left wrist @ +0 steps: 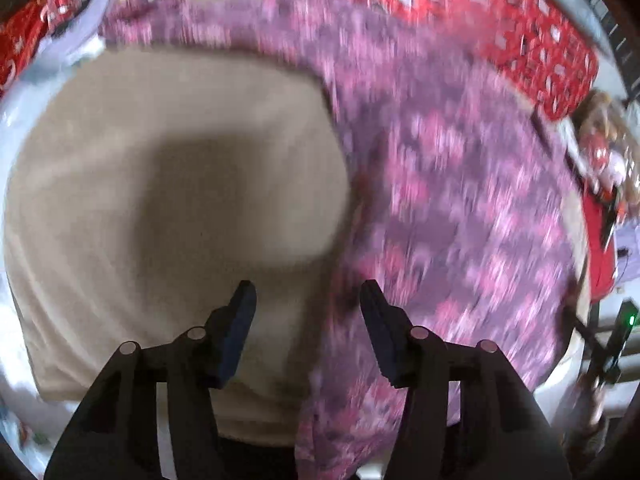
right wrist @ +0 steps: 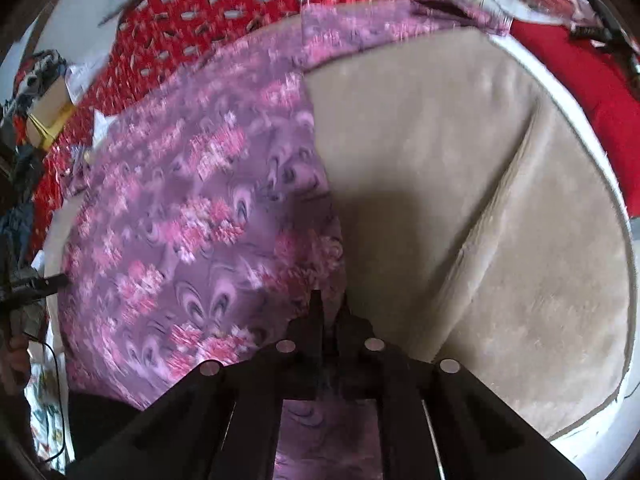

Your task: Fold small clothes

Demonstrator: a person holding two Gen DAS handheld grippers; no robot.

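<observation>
Right gripper (right wrist: pixel 329 304) pinched on edge of purple floral cloth (right wrist: pixel 192 208). Cloth lies over beige mat (right wrist: pixel 460 152). Red patterned cover (right wrist: pixel 224 4) behind.

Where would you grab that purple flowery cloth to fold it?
By its near edge, from above. The cloth lies flat on the beige mat, so only the rim can be pinched. The left tool stands open over that edge.

Purple floral garment (right wrist: pixel 192 200): thin printed cloth, smooth, possibly slight sheen; blur limits this. Beige mat (right wrist: pixel 500 208): matt, short fuzzy pile. Red patterned sheet (right wrist: pixel 240 12): printed cloth. Gripper fingers (left wrist: pixel 236 332): matt black plastic
</observation>
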